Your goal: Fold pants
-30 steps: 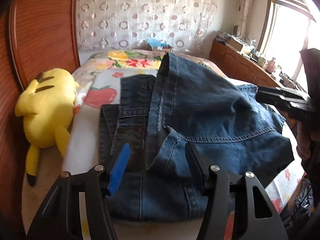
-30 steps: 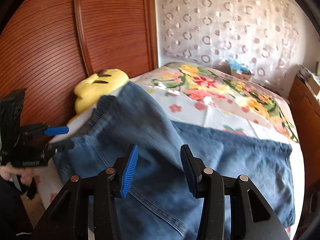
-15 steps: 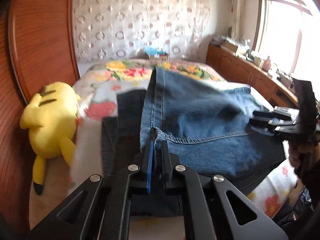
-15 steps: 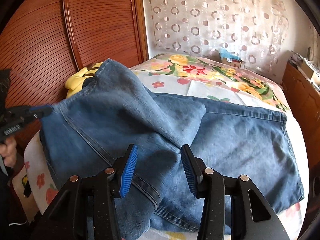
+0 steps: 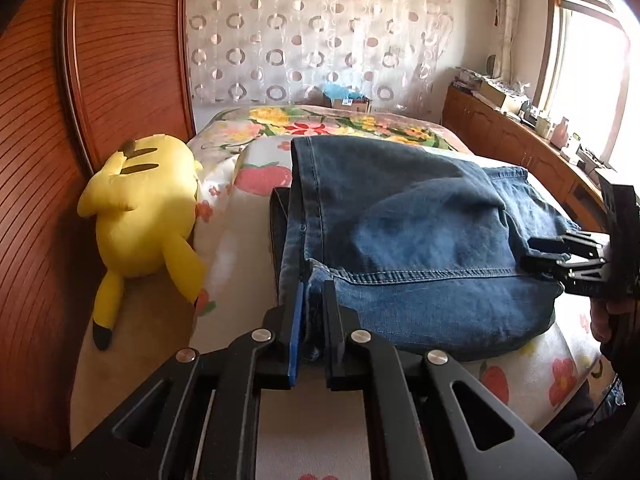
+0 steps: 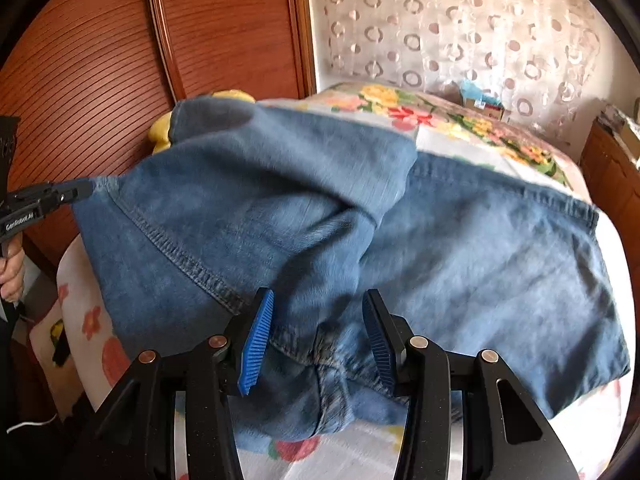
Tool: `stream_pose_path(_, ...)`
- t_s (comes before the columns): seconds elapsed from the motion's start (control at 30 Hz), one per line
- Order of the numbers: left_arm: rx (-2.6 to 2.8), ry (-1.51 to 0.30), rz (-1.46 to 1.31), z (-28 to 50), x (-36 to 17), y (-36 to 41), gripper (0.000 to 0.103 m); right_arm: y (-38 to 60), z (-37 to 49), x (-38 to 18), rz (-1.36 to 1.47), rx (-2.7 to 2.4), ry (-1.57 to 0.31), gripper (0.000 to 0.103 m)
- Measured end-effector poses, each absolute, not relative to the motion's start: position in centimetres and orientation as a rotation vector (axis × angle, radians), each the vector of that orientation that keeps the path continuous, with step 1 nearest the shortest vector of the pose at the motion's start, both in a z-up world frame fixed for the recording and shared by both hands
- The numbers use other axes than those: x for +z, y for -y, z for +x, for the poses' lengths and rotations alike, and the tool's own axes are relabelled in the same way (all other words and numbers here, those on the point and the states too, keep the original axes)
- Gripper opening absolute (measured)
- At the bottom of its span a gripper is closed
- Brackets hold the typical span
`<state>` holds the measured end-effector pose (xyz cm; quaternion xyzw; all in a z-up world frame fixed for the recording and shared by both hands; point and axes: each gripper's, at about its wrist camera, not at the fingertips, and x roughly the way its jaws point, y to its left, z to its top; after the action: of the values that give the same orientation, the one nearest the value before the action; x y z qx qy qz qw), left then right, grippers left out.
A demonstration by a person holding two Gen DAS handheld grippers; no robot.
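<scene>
L hand-held gripper clamped on jeans hem; R hand-held gripper apart; plush mostly hidden.

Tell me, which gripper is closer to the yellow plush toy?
Left. The left gripper is clamped on the jeans at their edge beside the yellow plush toy. The right gripper is at the jeans' opposite end, farther from the toy.

Only text: small white lettering along side of left tool, right wrist view, too blurred to read with certainty. Nothing else legible.
</scene>
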<state>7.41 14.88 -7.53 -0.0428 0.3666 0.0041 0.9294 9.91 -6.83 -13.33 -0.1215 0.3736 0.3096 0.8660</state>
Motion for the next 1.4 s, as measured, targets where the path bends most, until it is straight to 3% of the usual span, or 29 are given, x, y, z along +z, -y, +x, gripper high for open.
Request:
stream_pose_path(0.13, 0.026, -0.742, -0.075, 7.5, -7.0, -14.7, 0.023, 7.6, 9.2, -14.0, -0.239, 0.669, -0.798, 0.048)
stream_pose_path(0.2, 0.026, -0.728, -0.074, 7.6, -6.6, -14.6, 0.045, 8.1, 8.8, -14.1, -0.229, 0.676, -0.793, 0.048)
stream_pose_path(0.23, 0.02, -0.718, -0.076, 7.5, -6.3, -14.4, 0.047, 8.4, 8.6, -14.0, -0.222, 0.678, -0.784, 0.045)
stream_pose_path(0.3, 0.012, -0.708, -0.074, 7.5, -6.0, -14.0, 0.057, 8.9, 8.2, -14.0, -0.212, 0.68, -0.767, 0.023)
stream_pose_path(0.37, 0.01, -0.699, -0.071, 7.6, -5.8, -13.4, 0.06, 9.7, 7.5, -13.6, -0.192, 0.681, -0.729, 0.014)
stream_pose_path(0.53, -0.035, -0.705, -0.054, 8.6, -6.2, -11.2, 0.061, 11.2, 6.0, -14.1, -0.174, 0.695, -0.717, 0.014)
stream_pose_path(0.7, -0.106, -0.728, -0.04, 10.5, -7.3, -8.0, 0.061, 11.8, 6.9, -13.7, -0.181, 0.694, -0.726, 0.034)
stream_pose_path(0.73, -0.123, -0.738, -0.033, 11.0, -7.6, -7.1, 0.061, 11.9, 7.3, -13.3, -0.168, 0.69, -0.715, 0.035)
stream_pose_path(0.97, -0.199, -0.777, 0.005, 12.9, -9.2, -2.2, 0.061, 12.9, 11.8, -11.4, -0.114, 0.627, -0.678, 0.035)
stream_pose_path(1.1, -0.199, -0.784, 0.004, 13.2, -9.8, -1.7, 0.061, 11.5, 15.9, -11.7, -0.115, 0.589, -0.7, 0.026)
stream_pose_path(1.4, -0.189, -0.797, -0.01, 13.1, -11.1, -2.1, 0.061, 9.1, 20.8, -13.0, -0.063, 0.596, -0.778, 0.025)
